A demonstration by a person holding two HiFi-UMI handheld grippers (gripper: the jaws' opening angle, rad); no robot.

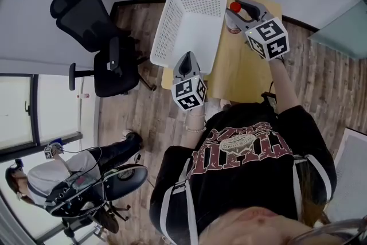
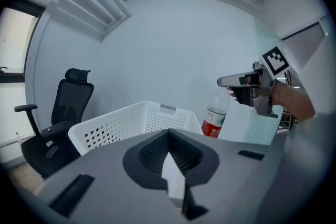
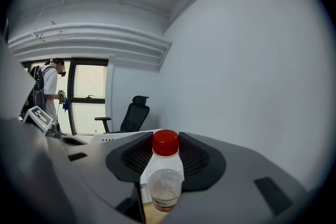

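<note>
1. The right claw point(image 1: 239, 8) is at the top of a clear plastic bottle point(image 1: 231, 19) with a red cap and a red label. Its jaws are apart.
2. In the right gripper view the bottle point(image 3: 165, 176) stands between the two jaws of the right claw point(image 3: 166, 140), with the cap level with the dark ribbed pads. A thin strip of gap shows along the bottle's left side, so the claw is not clamped on it.
3. The bottle stands upright at the far end of the yellow desk point(image 1: 241, 72), just beside the right wall of a white perforated basket point(image 1: 166, 37). Its wall is see-through, but whether it holds any liquid cannot be told.
4. The basket takes up the left part of the desk. From the head view, only its own white perforated floor shows inside it.
5. The left claw point(image 1: 186, 59) hangs at the basket's near wall with its tips together, and nothing is between the jaws.
6. In the left gripper view the left claw point(image 2: 169, 134) looks across the basket point(image 2: 131, 123) to the bottle point(image 2: 214, 122). The right claw point(image 2: 224, 81) is at the bottle's top.
7. A black office chair point(image 1: 103, 49) stands on the wood floor to the left of the desk.
8. Another person point(image 1: 51, 175) stands well apart, by the window.
</note>
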